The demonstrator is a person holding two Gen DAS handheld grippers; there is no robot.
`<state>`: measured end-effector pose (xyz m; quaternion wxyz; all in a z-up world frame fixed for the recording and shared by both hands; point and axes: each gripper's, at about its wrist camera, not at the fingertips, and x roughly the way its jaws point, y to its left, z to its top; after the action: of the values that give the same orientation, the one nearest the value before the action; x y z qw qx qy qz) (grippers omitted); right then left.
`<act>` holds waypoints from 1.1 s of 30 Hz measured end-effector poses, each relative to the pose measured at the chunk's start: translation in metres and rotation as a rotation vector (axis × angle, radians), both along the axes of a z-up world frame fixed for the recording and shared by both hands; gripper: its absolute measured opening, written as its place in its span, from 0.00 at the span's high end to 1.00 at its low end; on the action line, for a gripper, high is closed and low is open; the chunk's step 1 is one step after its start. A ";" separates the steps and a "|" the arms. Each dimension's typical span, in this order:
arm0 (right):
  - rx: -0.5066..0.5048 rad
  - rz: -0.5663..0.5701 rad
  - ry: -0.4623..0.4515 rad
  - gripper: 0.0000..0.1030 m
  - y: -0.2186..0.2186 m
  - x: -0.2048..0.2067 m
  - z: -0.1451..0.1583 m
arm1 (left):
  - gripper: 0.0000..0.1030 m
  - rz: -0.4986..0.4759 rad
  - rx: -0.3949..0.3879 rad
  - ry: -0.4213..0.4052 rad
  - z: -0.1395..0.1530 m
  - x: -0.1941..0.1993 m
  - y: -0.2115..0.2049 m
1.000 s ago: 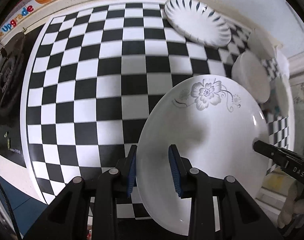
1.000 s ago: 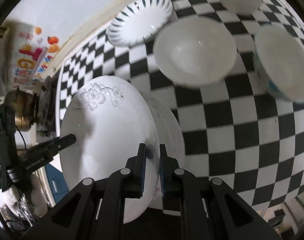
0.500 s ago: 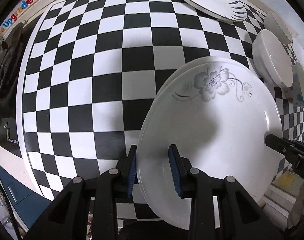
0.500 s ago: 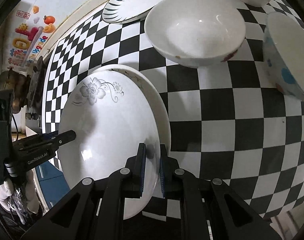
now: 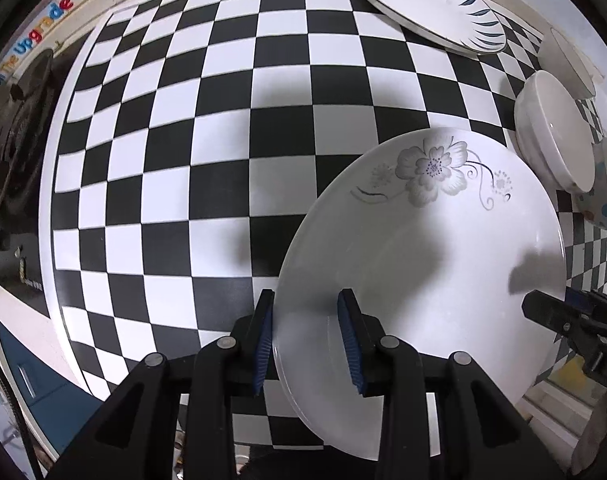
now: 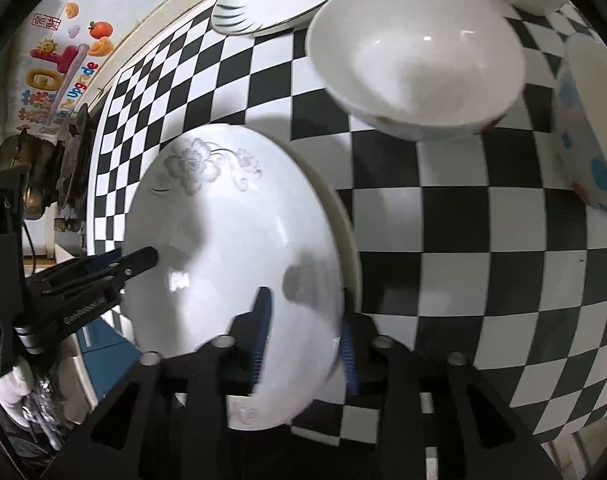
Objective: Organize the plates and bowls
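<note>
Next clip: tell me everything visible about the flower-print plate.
The flower-print plate is round, glossy white, apparently ceramic, with a grey blossom and curling stems near its far rim. It is empty and looks unbroken. It lies over a second white plate whose edge peeks out on its right, above the checkered table. The left tool and right tool each straddle its near rim with blue pads; both look open, not clamped.

White floral plate (image 5: 423, 248) atop plain plate (image 6: 345, 232), bowls (image 6: 415, 52) beyond
</note>
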<state>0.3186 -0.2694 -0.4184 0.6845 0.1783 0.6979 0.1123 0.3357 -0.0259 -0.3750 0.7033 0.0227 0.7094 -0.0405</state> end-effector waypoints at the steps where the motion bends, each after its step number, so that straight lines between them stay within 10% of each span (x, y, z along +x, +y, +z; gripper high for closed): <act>1: 0.008 -0.005 0.007 0.56 0.001 0.000 0.000 | 0.71 0.006 -0.005 0.005 0.000 0.000 0.003; 14: 0.090 -0.069 0.097 0.55 -0.017 -0.003 0.005 | 0.71 0.073 -0.011 0.026 0.002 -0.022 0.005; 23: 0.121 -0.053 0.114 0.54 -0.029 -0.006 0.007 | 0.71 0.143 -0.044 -0.089 0.055 -0.027 0.018; 33: 0.125 -0.097 -0.106 0.54 -0.049 0.047 0.116 | 0.66 0.062 -0.112 -0.194 0.108 0.089 0.009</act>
<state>0.3657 -0.3182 -0.3022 0.7126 0.2483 0.6429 0.1317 0.4247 -0.0167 -0.2674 0.7698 -0.0345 0.6349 -0.0559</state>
